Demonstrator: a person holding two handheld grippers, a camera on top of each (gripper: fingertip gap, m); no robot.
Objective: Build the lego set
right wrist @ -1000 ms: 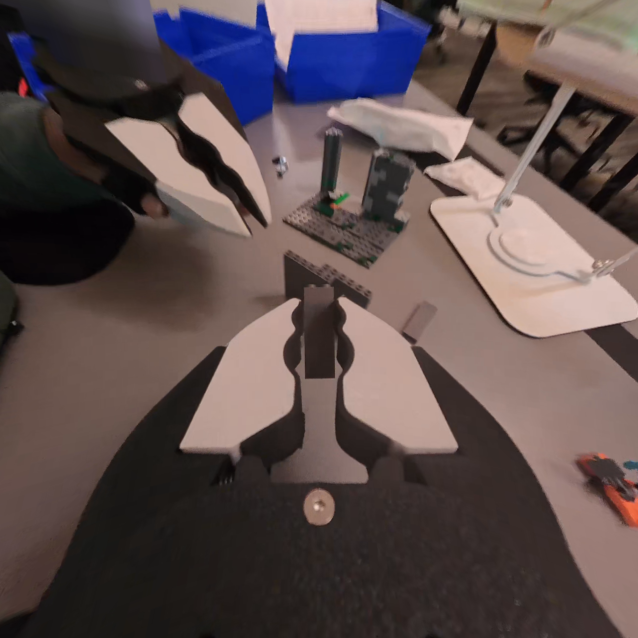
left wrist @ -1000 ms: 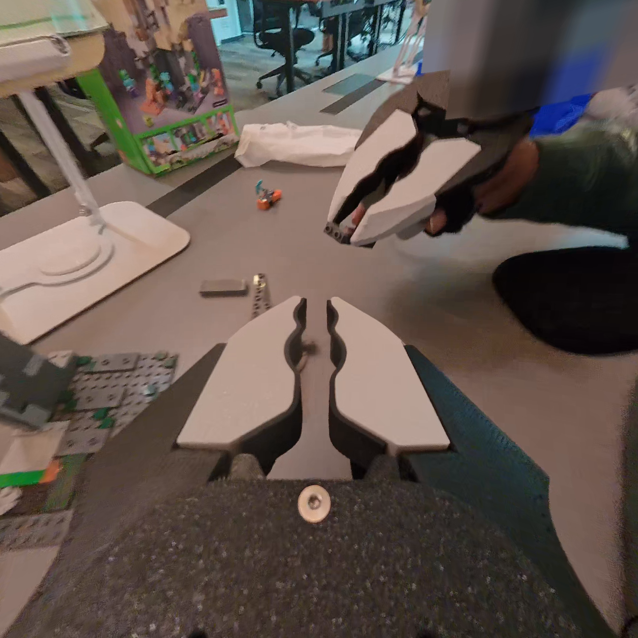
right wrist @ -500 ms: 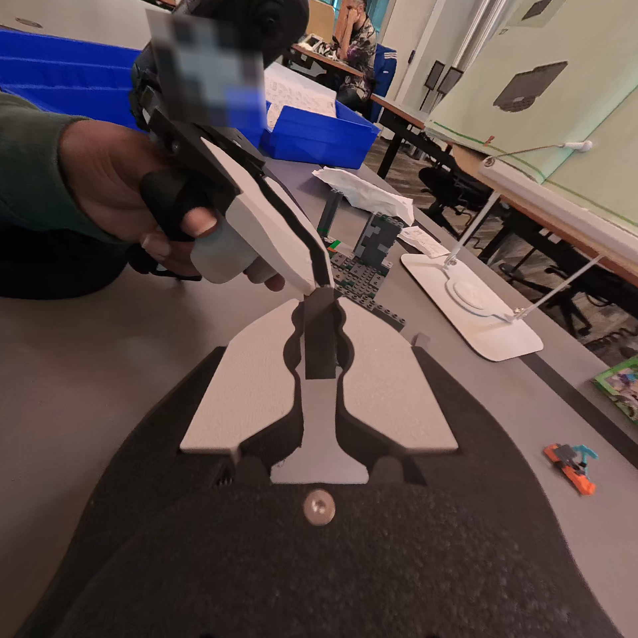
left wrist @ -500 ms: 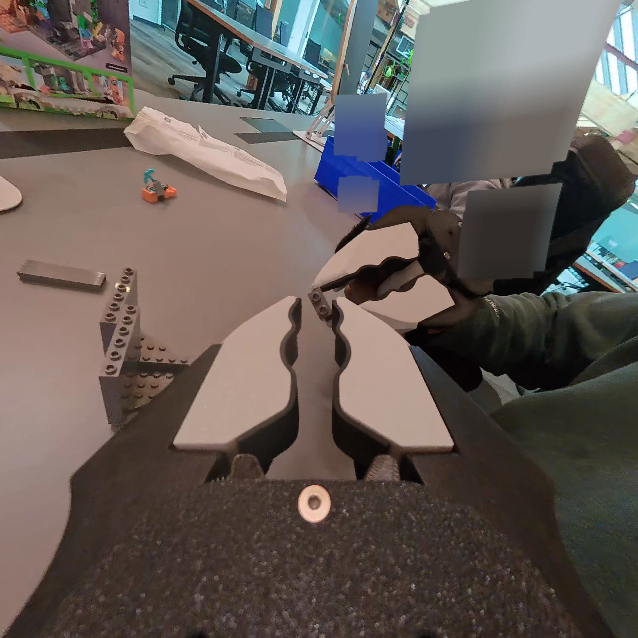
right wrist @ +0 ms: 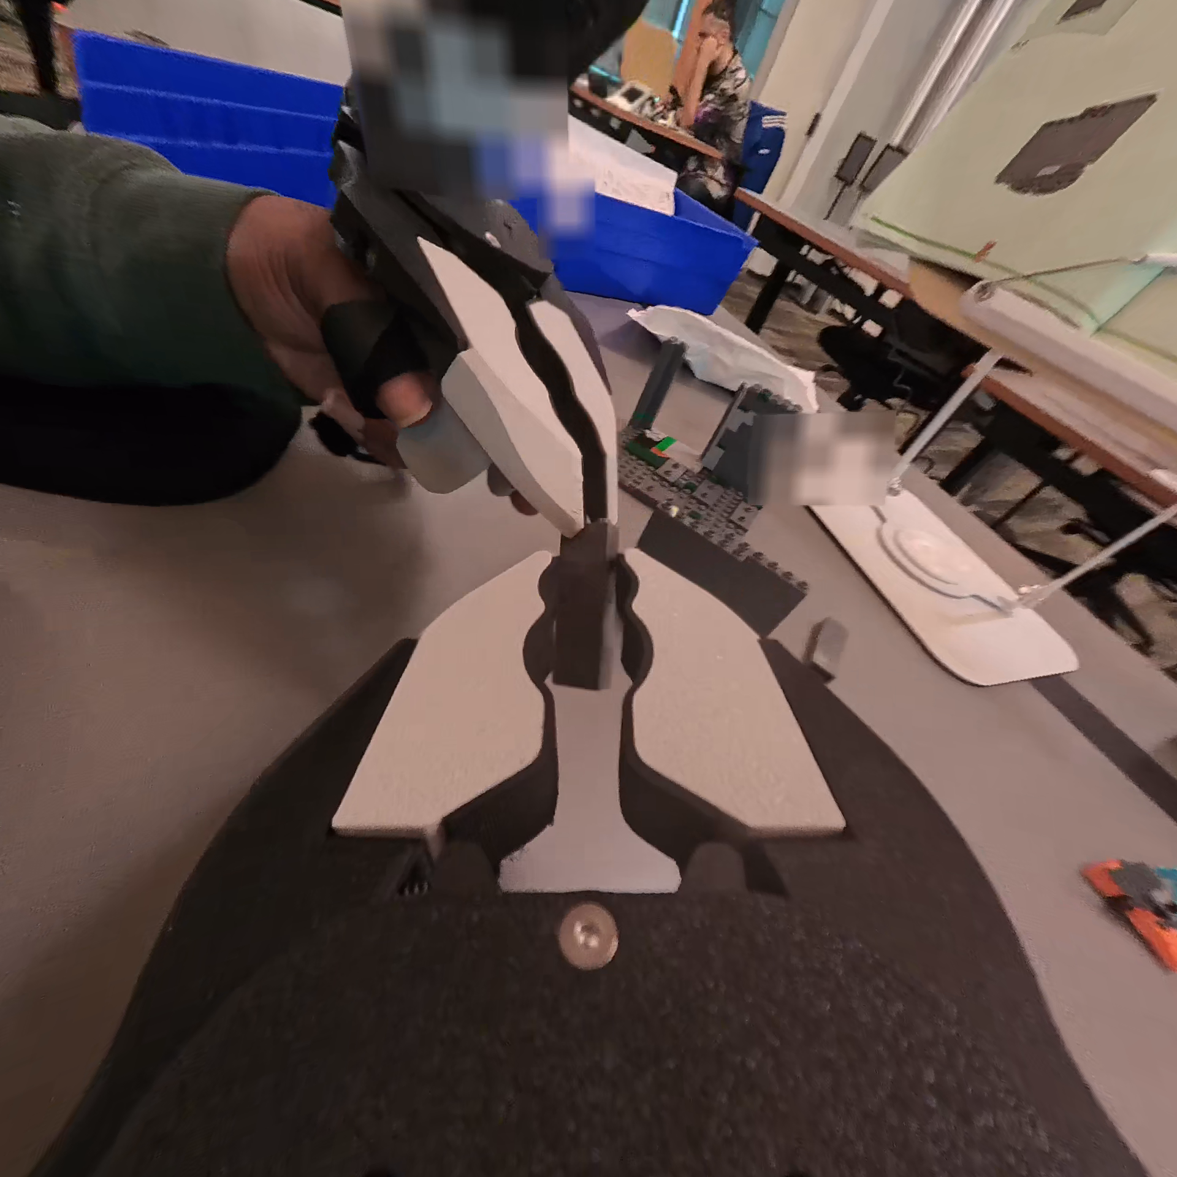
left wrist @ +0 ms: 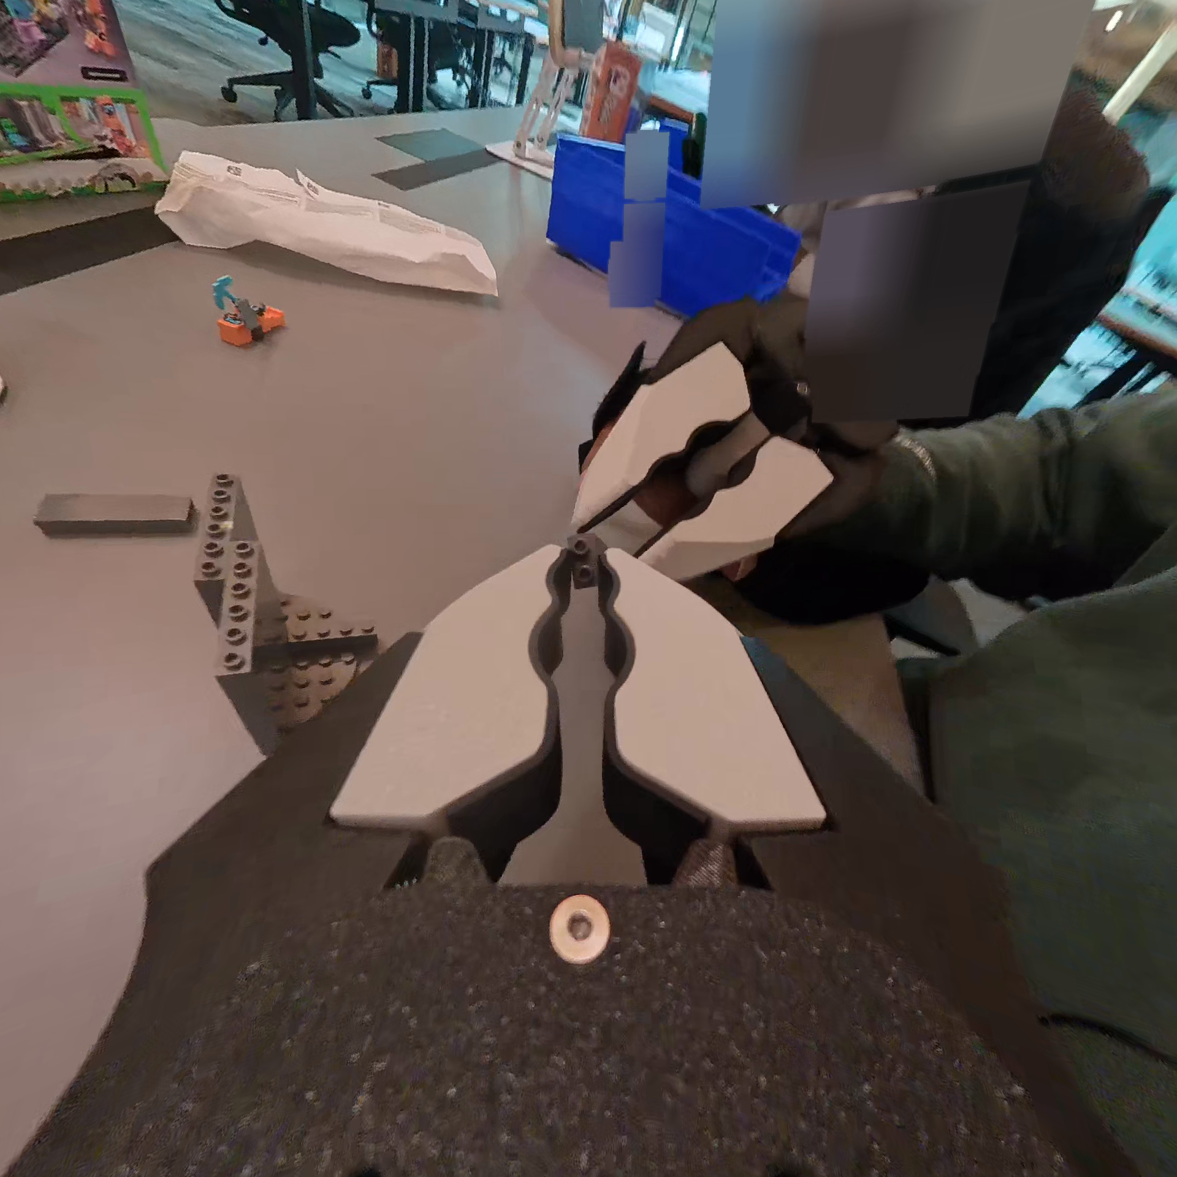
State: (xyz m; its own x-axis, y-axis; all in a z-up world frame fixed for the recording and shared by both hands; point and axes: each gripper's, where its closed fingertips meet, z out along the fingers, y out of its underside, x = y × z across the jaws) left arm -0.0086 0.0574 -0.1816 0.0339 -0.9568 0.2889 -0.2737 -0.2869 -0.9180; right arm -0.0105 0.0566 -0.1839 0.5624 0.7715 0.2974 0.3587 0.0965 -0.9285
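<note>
Dark grey brick point(right wrist: 581, 614): long, narrow, held above the table, one end up; studded end point(left wrist: 586, 558) visible in left wrist view. Grey studded wall pieces point(left wrist: 245, 592) lie joined at an angle on table. Partial build on baseplate point(right wrist: 684, 474) beyond.

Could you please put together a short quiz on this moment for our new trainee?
1. True or false: the right claw holds an orange piece.
2. What does the left claw pinch at its tips? A) white paper bag B) dark grey brick C) blue bin
3. Short answer: in the left wrist view, what lies just left of the studded dark assembly?
Key: 1 false, it grips the brick; 2 B; 3 the flat grey tile.
</note>
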